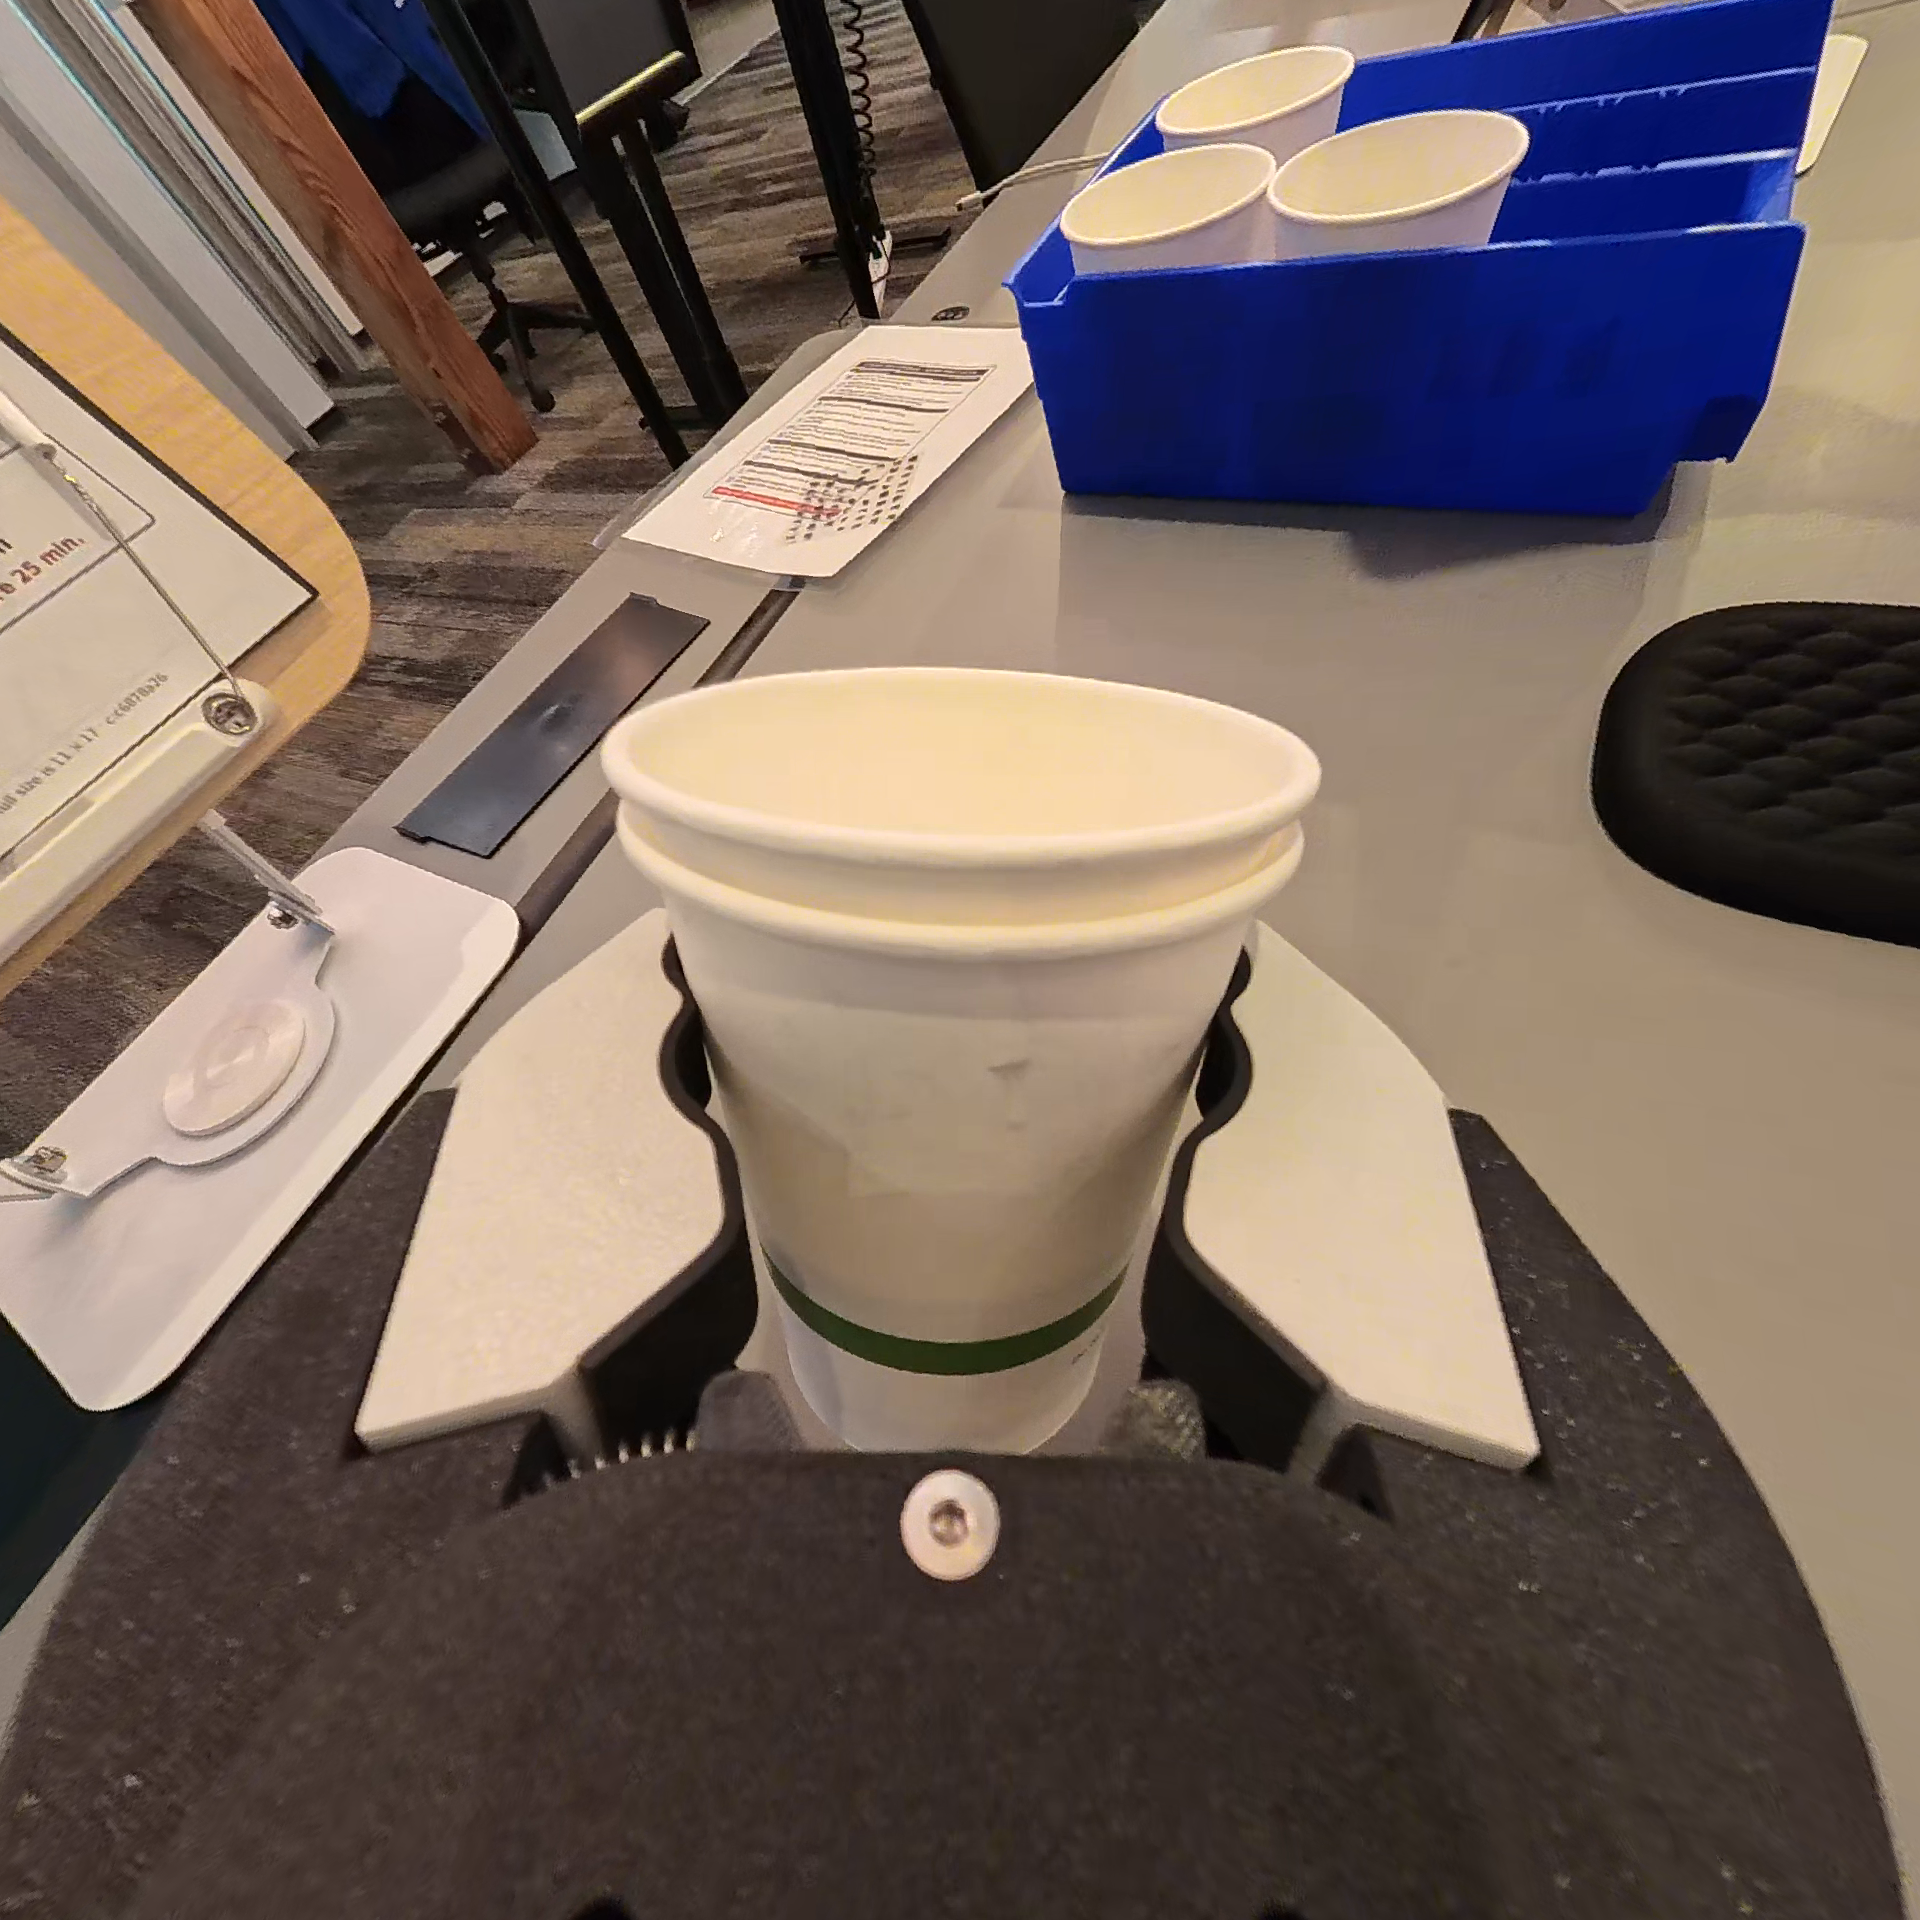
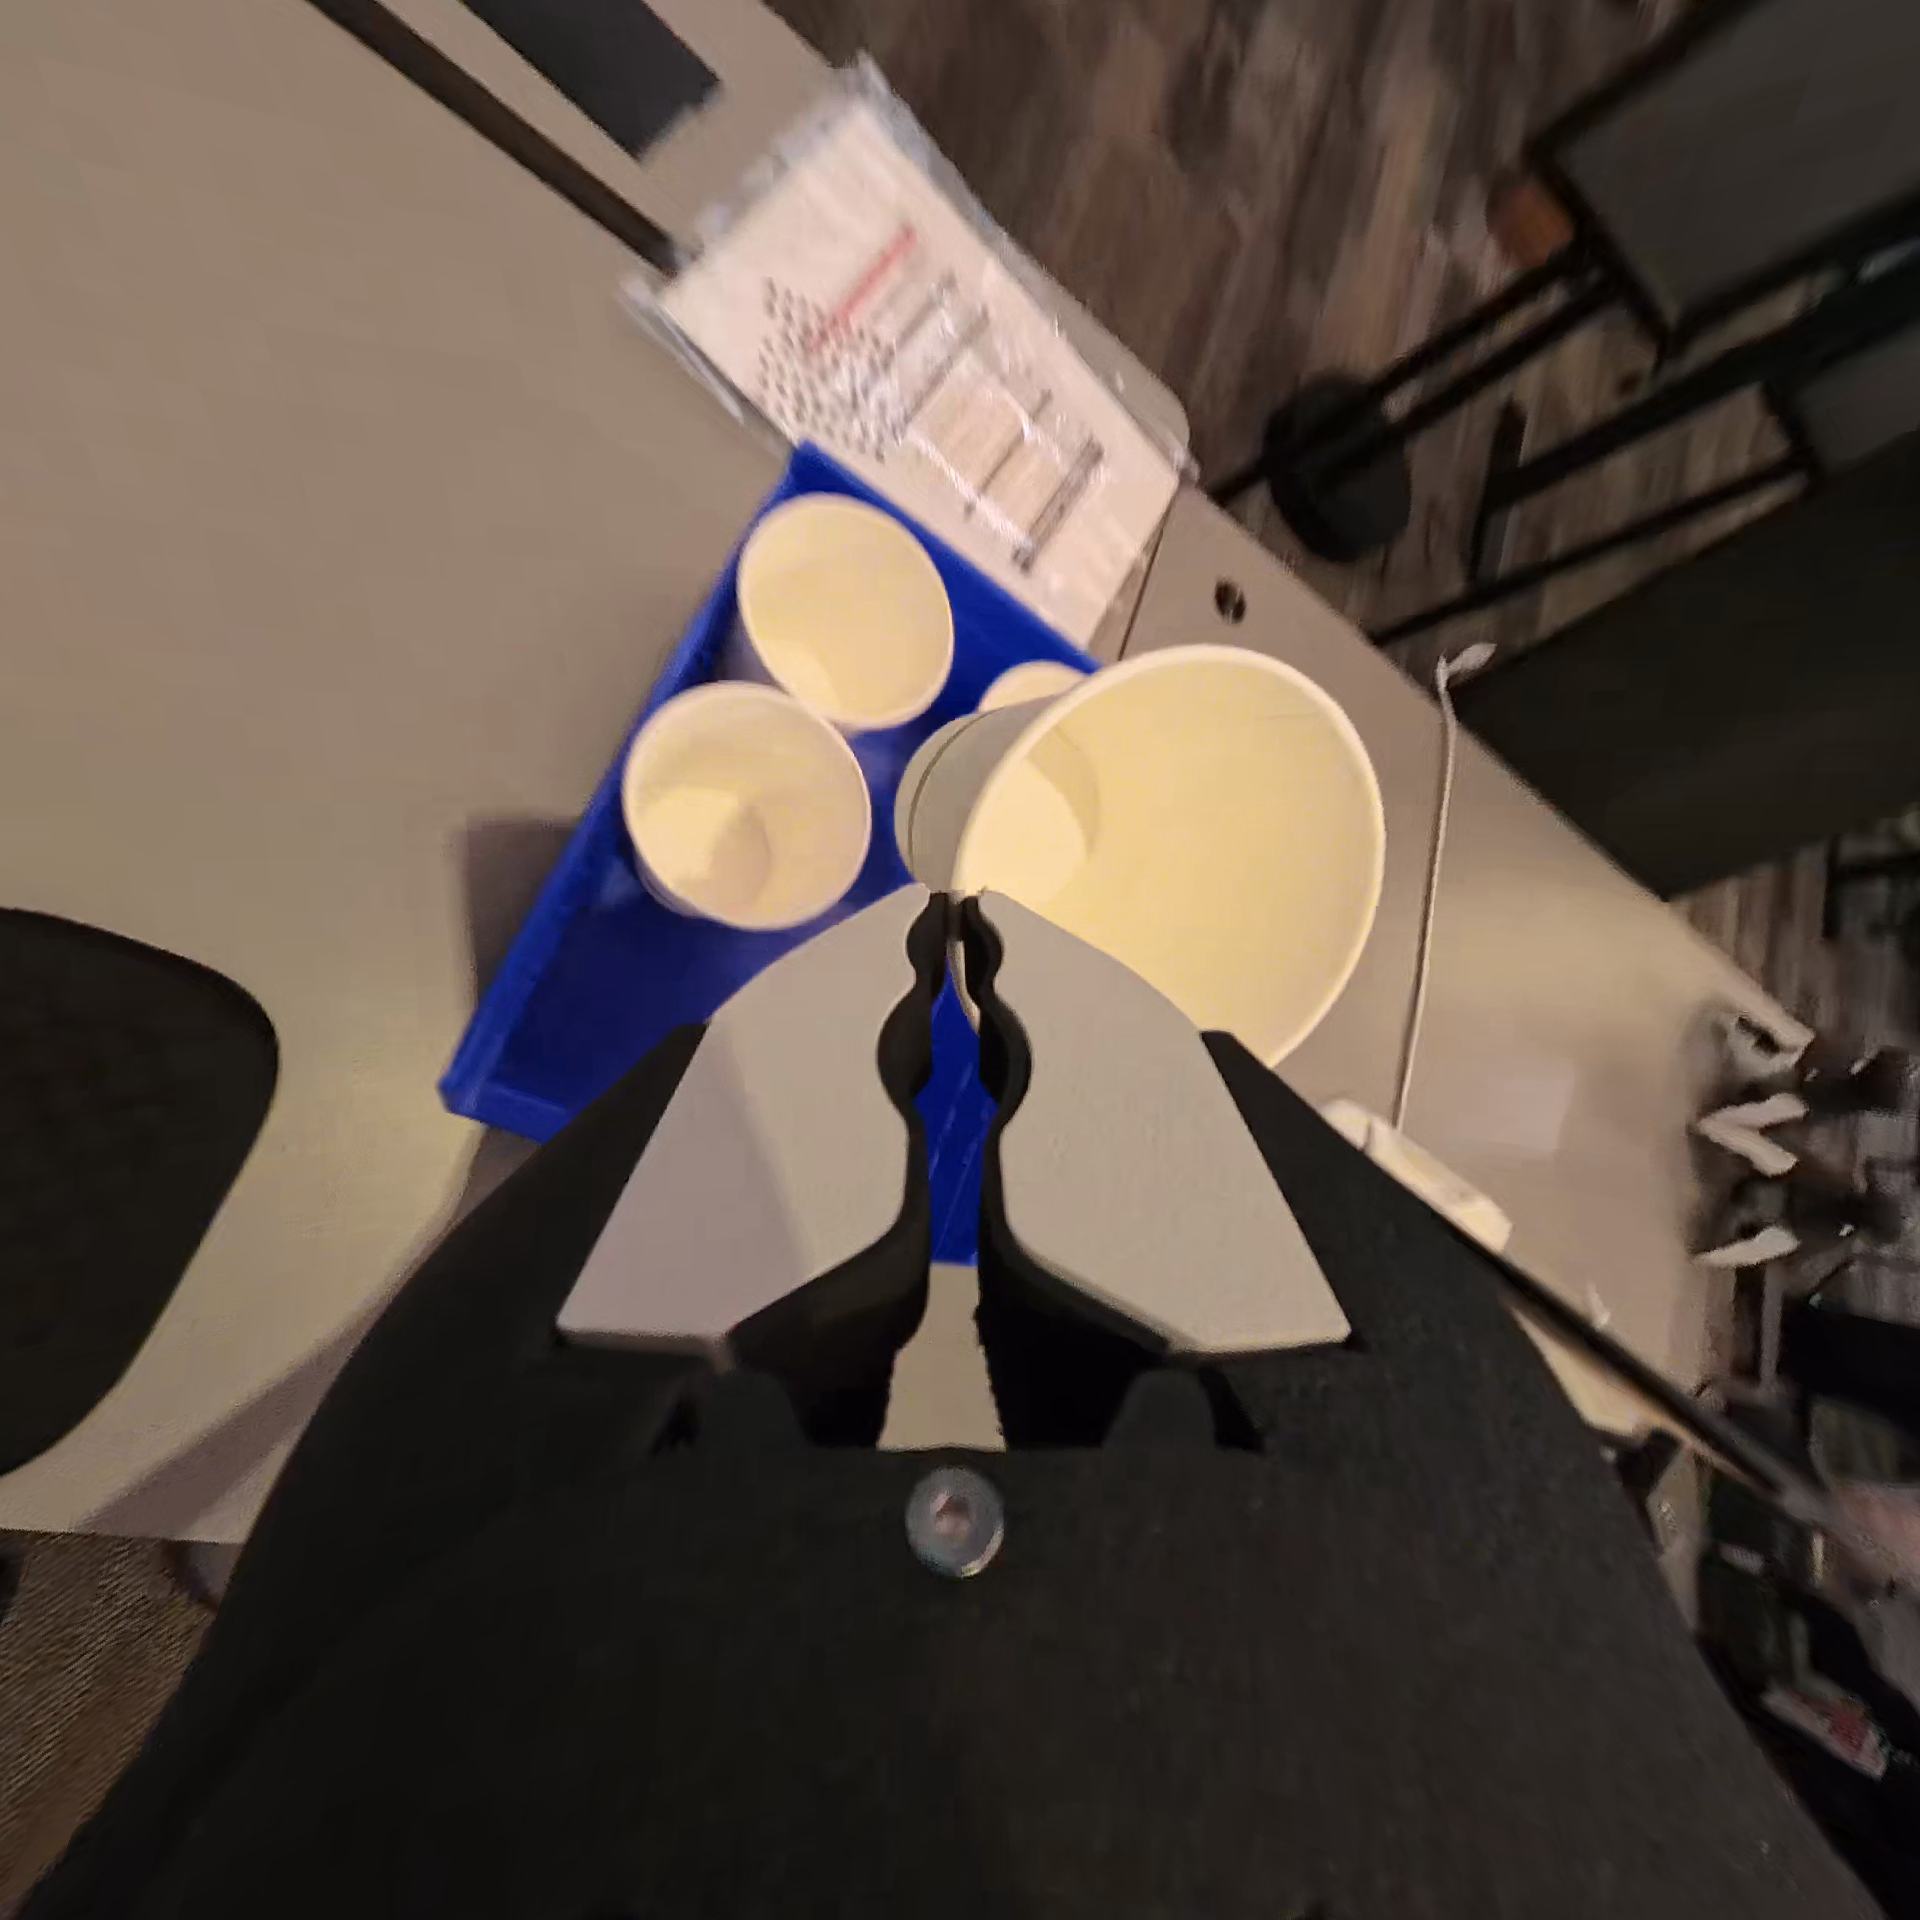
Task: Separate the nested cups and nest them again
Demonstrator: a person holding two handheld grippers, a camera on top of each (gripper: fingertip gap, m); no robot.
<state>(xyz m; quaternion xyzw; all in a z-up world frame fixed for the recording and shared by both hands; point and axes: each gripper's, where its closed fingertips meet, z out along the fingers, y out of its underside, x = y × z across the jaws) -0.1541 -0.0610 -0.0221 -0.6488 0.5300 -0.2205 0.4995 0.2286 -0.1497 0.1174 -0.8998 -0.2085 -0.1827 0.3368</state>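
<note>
Meanwhile, my left gripper [image 1: 956, 1039] clasps the nested cups [image 1: 951, 1039] around the outer wall, upright above the grey table [image 1: 1351, 935], two rims stacked. My right gripper [image 2: 956, 914], jaws nearly pressed together, pinches the rim of a single cup [image 2: 1174, 842] tilted over the blue bin [image 2: 582, 997]. Other white cups [image 2: 743, 805] stand inside that bin. Nearby lie a laminated sheet [image 1: 831, 457] at the table edge and a black padded mat [image 1: 1777, 758] to the right.
</note>
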